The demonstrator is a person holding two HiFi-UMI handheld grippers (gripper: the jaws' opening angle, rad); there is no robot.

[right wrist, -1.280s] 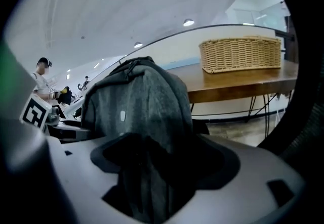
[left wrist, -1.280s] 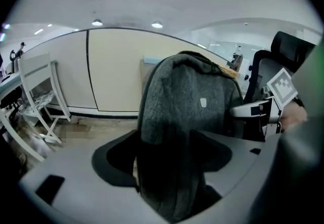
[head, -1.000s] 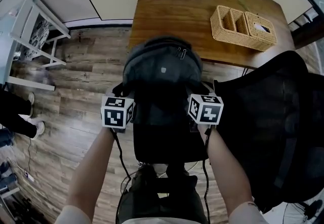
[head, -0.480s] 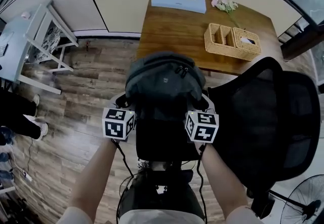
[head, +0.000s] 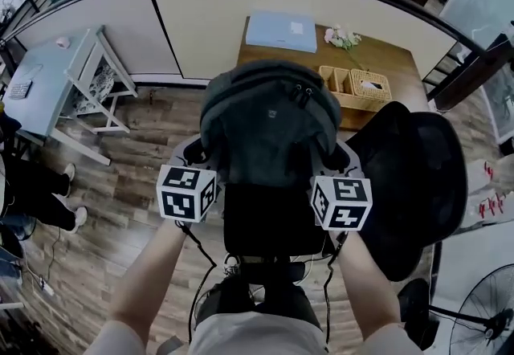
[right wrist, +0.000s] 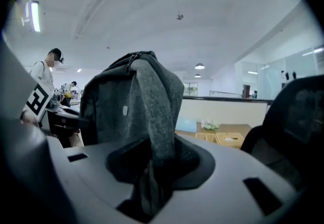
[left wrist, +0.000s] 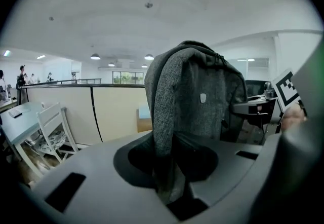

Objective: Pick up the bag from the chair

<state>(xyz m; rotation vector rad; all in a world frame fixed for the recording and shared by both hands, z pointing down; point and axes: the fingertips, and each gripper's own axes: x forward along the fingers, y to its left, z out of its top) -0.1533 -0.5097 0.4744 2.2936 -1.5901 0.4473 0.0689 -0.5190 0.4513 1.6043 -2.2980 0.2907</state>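
Observation:
A grey backpack (head: 269,116) hangs lifted above the black chair seat (head: 273,221), held from both sides. My left gripper (head: 199,157) is shut on the fabric of the bag's left side; its jaws have just been closing on it. In the left gripper view, a fold of grey fabric (left wrist: 167,132) runs down between the jaws of the left gripper (left wrist: 171,170). My right gripper (head: 340,162) is shut on the right side, its jaws also just closed in. The right gripper view shows a grey strap (right wrist: 152,116) pinched in the right gripper (right wrist: 151,170).
A second black mesh chair (head: 418,185) stands close at the right. Beyond the bag is a wooden table (head: 401,64) with a wicker basket (head: 353,82) and a pale blue box (head: 281,30). A white chair (head: 96,88) and a person's legs (head: 32,193) are at the left. A fan (head: 482,321) stands at the bottom right.
Both grippers have risen together with the backpack, which has come up off the chair seat. More of the seat shows below it now.

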